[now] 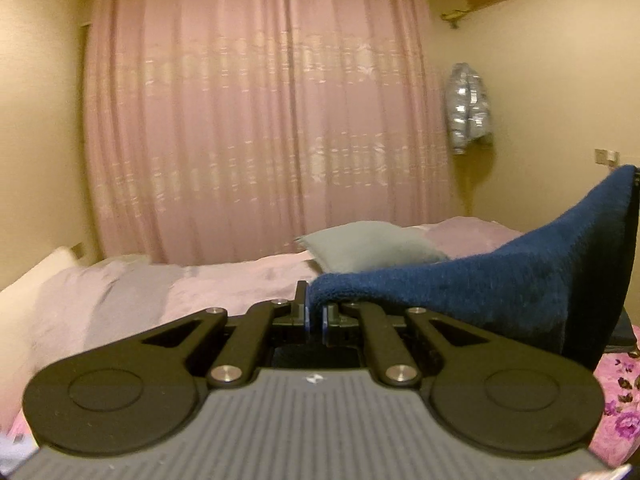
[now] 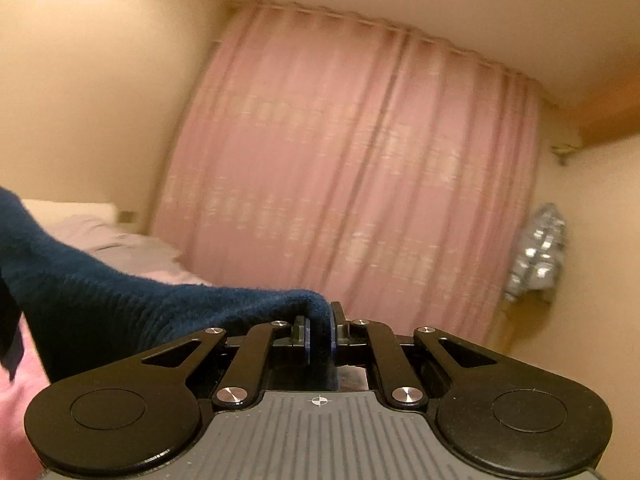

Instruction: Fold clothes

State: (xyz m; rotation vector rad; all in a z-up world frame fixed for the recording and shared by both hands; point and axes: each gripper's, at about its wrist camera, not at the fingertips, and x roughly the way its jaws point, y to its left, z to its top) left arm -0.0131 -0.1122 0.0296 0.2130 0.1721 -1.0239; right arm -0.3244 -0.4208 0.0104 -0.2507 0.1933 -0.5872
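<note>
A dark blue knitted garment (image 1: pixel 500 280) hangs stretched in the air between my two grippers, above the bed. My left gripper (image 1: pixel 315 316) is shut on one edge of it; the cloth rises from the jaws to the right edge of that view. My right gripper (image 2: pixel 319 330) is shut on another edge of the same garment (image 2: pixel 120 304), which runs off to the left and drops out of view. The lower part of the garment is hidden behind the gripper bodies.
A bed with pale lilac bedding (image 1: pixel 140 296) and a grey-green pillow (image 1: pixel 372 248) lies ahead. A pink flowered cover (image 1: pixel 618 408) shows at the lower right. Pink curtains (image 1: pixel 260 120) fill the far wall. A silver padded jacket (image 1: pixel 468 108) hangs on the right wall.
</note>
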